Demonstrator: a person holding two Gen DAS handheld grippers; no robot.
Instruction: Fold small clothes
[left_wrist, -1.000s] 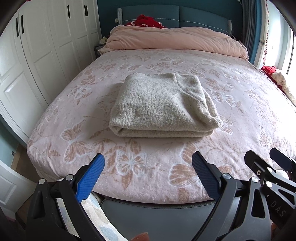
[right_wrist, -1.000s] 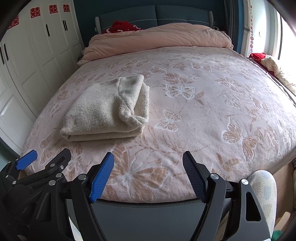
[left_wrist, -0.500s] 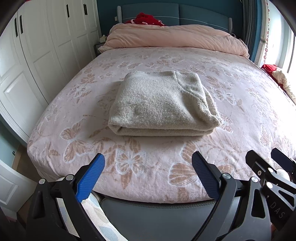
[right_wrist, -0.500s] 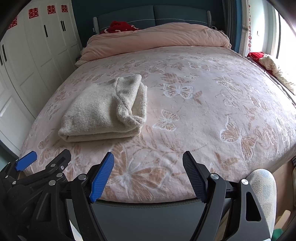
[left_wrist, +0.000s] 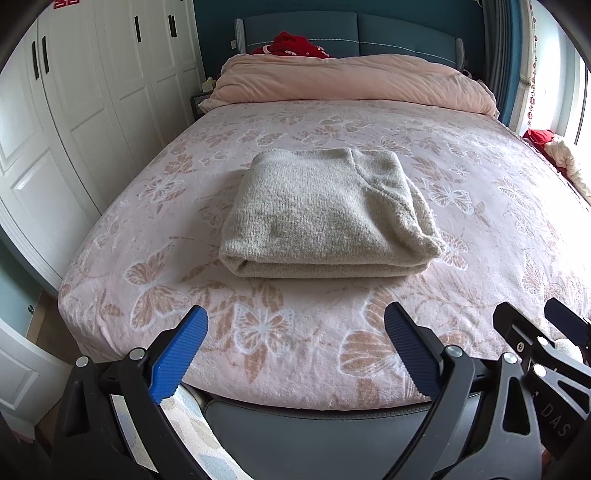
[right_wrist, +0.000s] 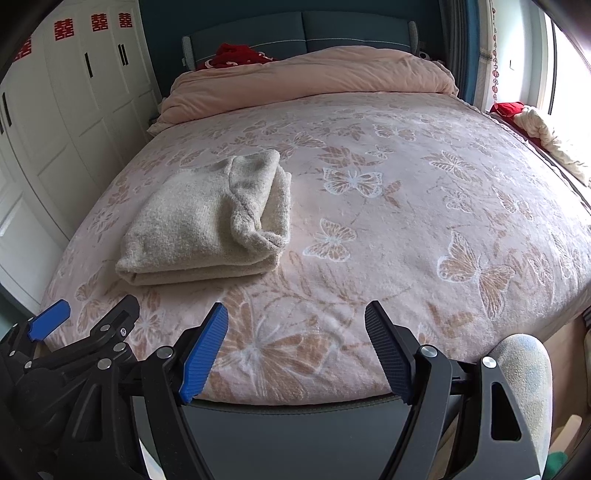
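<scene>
A beige knitted sweater (left_wrist: 325, 214) lies folded in a neat rectangle on the pink butterfly bedspread (left_wrist: 480, 206); it also shows at the left in the right wrist view (right_wrist: 207, 225). My left gripper (left_wrist: 295, 332) is open and empty, held back over the foot of the bed, short of the sweater. My right gripper (right_wrist: 295, 325) is open and empty, to the right of the sweater and also back at the bed's foot. The right gripper's body (left_wrist: 546, 354) shows at the lower right of the left wrist view.
A rolled pink duvet (left_wrist: 351, 81) lies at the head of the bed with a red item (left_wrist: 295, 44) behind it. White wardrobe doors (left_wrist: 74, 110) stand along the left. A window ledge with cloth (right_wrist: 546, 133) is on the right. The dark footboard (left_wrist: 314, 424) runs below the grippers.
Both grippers have drawn back and tilted slightly; the sweater sits a little farther from them and has not moved on the bed. Both stay open.
</scene>
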